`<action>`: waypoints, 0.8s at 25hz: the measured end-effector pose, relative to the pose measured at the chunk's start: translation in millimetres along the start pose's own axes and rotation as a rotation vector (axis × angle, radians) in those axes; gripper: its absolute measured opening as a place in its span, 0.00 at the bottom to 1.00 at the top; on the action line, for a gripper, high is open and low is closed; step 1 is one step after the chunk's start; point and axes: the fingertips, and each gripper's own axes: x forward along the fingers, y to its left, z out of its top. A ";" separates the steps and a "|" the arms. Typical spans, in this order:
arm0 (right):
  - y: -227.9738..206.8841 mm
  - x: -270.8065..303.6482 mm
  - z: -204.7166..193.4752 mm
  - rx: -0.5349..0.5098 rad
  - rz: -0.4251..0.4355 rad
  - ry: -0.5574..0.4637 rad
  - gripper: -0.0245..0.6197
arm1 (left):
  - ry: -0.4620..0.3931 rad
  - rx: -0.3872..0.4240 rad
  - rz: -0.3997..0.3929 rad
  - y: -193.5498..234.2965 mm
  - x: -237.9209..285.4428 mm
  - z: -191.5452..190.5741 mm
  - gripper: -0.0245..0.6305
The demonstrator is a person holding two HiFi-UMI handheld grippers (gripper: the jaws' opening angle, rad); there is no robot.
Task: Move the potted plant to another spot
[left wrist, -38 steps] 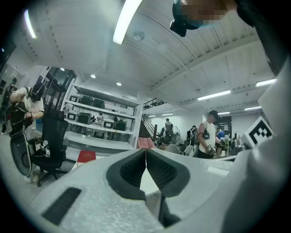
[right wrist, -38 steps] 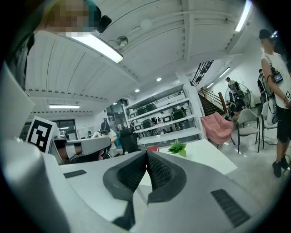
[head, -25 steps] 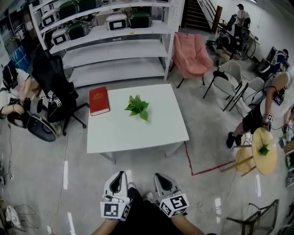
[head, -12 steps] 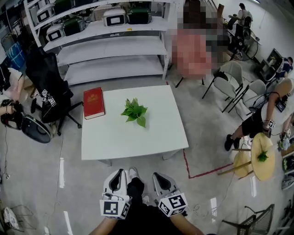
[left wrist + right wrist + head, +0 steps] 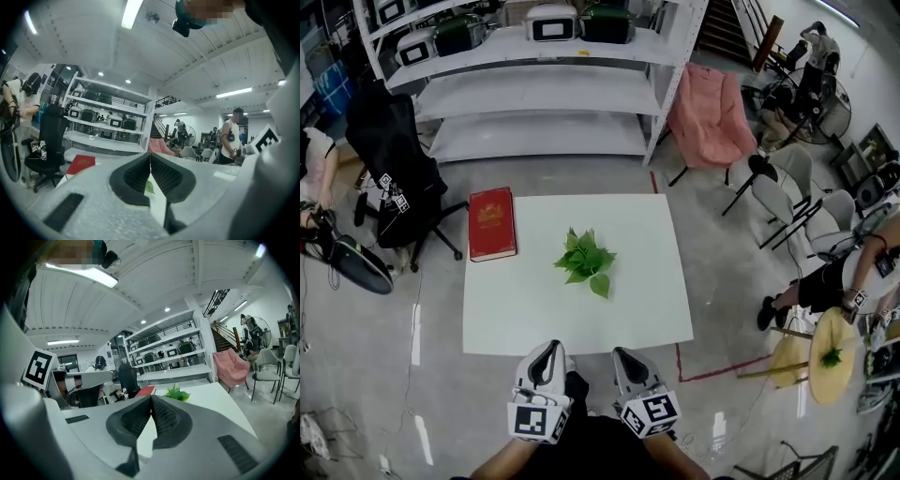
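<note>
Nearing: white square table (image 5: 534, 309) lay closer than before.
Leafy green potted plant (image 5: 585, 262): untouched, probably reachable now.
Left gripper (image 5: 549, 349), right gripper (image 5: 622, 356): pressed together, empty.

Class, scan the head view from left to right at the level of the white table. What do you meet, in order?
black office chair → red book → potted plant → round wooden table

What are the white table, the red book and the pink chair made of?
Table: probably painted or laminated board; its top is flat, even white with no grain. Book: likely a cloth or paper hardcover; dull red, straight edges. Chair: seemingly soft fabric; the pink cover hangs in folds.
</note>
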 end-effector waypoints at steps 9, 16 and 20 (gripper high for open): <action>-25.4 72.3 22.3 -0.037 0.033 0.068 0.06 | 0.048 0.003 -0.020 25.7 58.1 10.7 0.07; -44.9 109.6 28.5 -0.129 0.147 0.152 0.06 | 0.054 -0.025 0.060 32.4 86.6 11.5 0.07; -65.8 132.4 29.3 -0.205 0.231 0.214 0.06 | 0.019 -0.033 0.129 28.3 99.5 19.1 0.07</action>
